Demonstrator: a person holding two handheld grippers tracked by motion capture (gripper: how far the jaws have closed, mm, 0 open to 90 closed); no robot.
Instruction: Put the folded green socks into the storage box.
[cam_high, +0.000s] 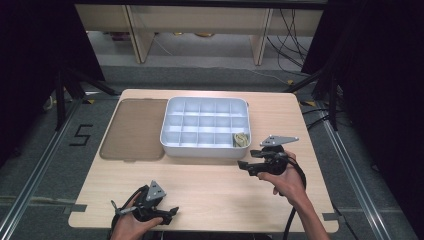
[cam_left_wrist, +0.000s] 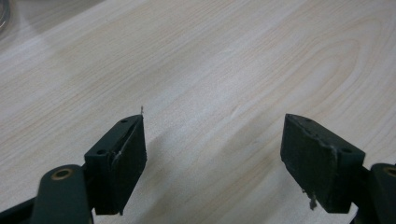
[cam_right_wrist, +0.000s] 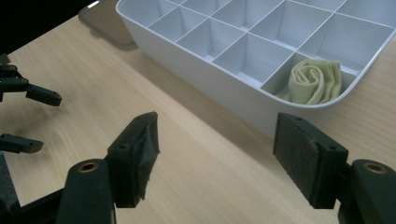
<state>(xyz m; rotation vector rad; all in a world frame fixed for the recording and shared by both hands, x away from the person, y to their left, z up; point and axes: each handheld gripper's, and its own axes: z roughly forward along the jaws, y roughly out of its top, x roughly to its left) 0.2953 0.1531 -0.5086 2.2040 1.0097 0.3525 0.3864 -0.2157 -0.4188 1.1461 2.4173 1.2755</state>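
A white tray (cam_high: 200, 150) with several compartments stands at the middle back of the wooden table (cam_high: 210, 192). A rolled yellow-green cloth (cam_high: 240, 139) (cam_right_wrist: 314, 81) lies in its near right corner compartment. My right gripper (cam_high: 244, 167) (cam_right_wrist: 215, 126) hovers just in front of that corner of the tray (cam_right_wrist: 201, 74), jaws wide apart with nothing between them, so it is open. My left gripper (cam_high: 171, 214) (cam_left_wrist: 212, 126) stays near the table's front edge, open over bare wood. It also shows at the left of the right gripper view (cam_right_wrist: 35, 119).
A flat brown lid (cam_high: 135, 129) (cam_right_wrist: 105, 23) lies on the table just left of the tray. Table edges run close on the right and front. Dark stands and cables surround the table on the floor.
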